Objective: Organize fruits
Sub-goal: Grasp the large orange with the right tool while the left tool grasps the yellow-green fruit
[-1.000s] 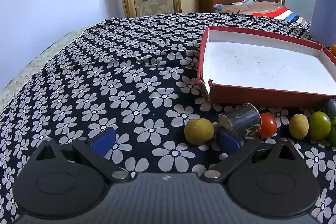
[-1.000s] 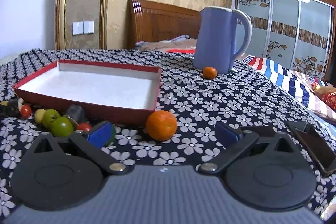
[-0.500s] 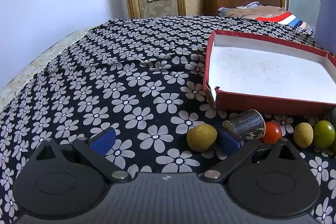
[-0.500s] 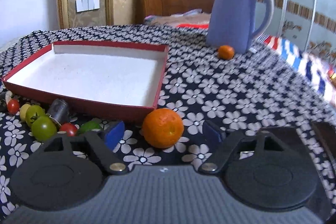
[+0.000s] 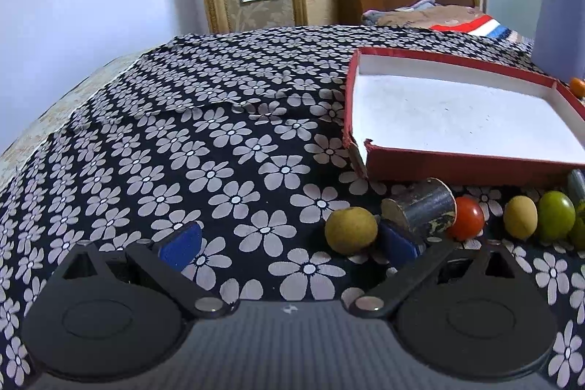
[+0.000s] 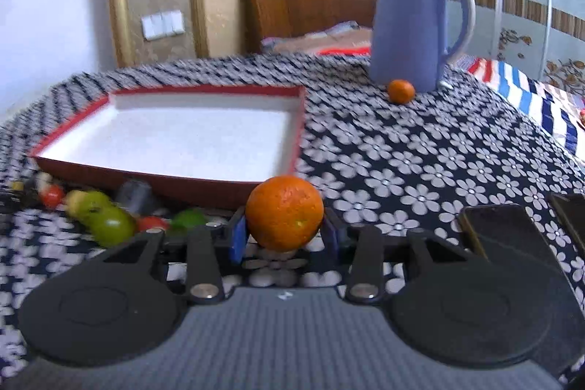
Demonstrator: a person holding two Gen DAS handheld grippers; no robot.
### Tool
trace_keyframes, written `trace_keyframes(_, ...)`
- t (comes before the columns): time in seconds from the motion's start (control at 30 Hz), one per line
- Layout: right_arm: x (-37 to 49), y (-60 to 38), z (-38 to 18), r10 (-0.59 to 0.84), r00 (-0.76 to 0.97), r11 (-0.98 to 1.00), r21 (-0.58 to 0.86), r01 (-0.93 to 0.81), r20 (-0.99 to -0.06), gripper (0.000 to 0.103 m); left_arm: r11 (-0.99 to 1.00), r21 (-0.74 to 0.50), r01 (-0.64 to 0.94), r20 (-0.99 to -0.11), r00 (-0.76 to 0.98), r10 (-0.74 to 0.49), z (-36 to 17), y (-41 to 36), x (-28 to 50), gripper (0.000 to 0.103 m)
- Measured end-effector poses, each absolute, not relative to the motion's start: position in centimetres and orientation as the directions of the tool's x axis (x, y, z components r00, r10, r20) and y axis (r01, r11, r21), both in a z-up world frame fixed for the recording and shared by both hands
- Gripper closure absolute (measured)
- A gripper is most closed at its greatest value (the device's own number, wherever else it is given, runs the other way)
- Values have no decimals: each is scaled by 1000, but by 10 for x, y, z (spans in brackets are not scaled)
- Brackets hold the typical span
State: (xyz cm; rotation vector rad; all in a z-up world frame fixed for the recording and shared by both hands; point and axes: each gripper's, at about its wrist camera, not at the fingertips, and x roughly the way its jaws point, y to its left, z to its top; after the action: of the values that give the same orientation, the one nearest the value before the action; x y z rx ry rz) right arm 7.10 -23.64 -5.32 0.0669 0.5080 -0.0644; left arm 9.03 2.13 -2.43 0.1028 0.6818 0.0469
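In the right wrist view a large orange (image 6: pixel 284 212) sits between the blue pads of my right gripper (image 6: pixel 285 239). Its jaws are closing, and both pads touch the orange's sides just in front of the red box (image 6: pixel 182 180) with the white floor. My left gripper (image 5: pixel 289 244) hovers open over the flowered cloth. A yellow-green fruit (image 5: pixel 351 230) lies just inside its right pad (image 5: pixel 396 243), untouched. A red tomato (image 5: pixel 466 218), a yellow fruit (image 5: pixel 520 217) and a green fruit (image 5: pixel 555 215) line the front wall of the box (image 5: pixel 457 163).
A metal cylinder (image 5: pixel 420 211) lies among the fruits. A blue jug (image 6: pixel 409 28) stands at the back right with a small orange (image 6: pixel 401 91) at its foot. A dark phone (image 6: pixel 504 233) lies to the right of my right gripper. More green and red fruits (image 6: pixel 111 225) lie to its left.
My right gripper has moved up to the large orange and its jaws have come in from wide open until they touch its sides. The left gripper has stayed put, still open.
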Motion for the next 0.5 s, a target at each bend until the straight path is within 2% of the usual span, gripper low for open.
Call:
trace_keyframes(0.13, 58, -220, -50, -2, 893, 997, 66, 36, -451, 64, 993, 118, 6, -628, 775, 70, -23, 21, 93, 1)
trace_keyframes(0.2, 56, -212, -49, 12, 899, 997, 69, 20, -439, 64, 995, 103, 14, -631, 774, 54, -23, 22, 95, 8)
trace_keyframes(0.27, 55, -205, -50, 25, 899, 998, 65, 4, -436, 64, 997, 74, 37, -637, 771, 19, -21, 23, 95, 22)
trace_keyframes(0.3, 55, -202, -50, 29, 899, 998, 64, -1, -437, 64, 996, 71, 49, -638, 770, 7, -21, 22, 95, 25)
trace_keyframes(0.37, 55, -198, -50, 43, 898, 998, 67, -15, -438, 64, 995, 69, 76, -636, 771, -15, -19, 19, 93, 42)
trace_keyframes(0.47, 53, -192, -50, 56, 898, 997, 64, -31, -437, 64, 992, 63, 108, -630, 775, -45, -19, 13, 90, 60)
trace_keyframes(0.5, 53, -190, -50, 59, 897, 997, 64, -34, -437, 64, 992, 56, 114, -628, 777, -54, -19, 12, 89, 63)
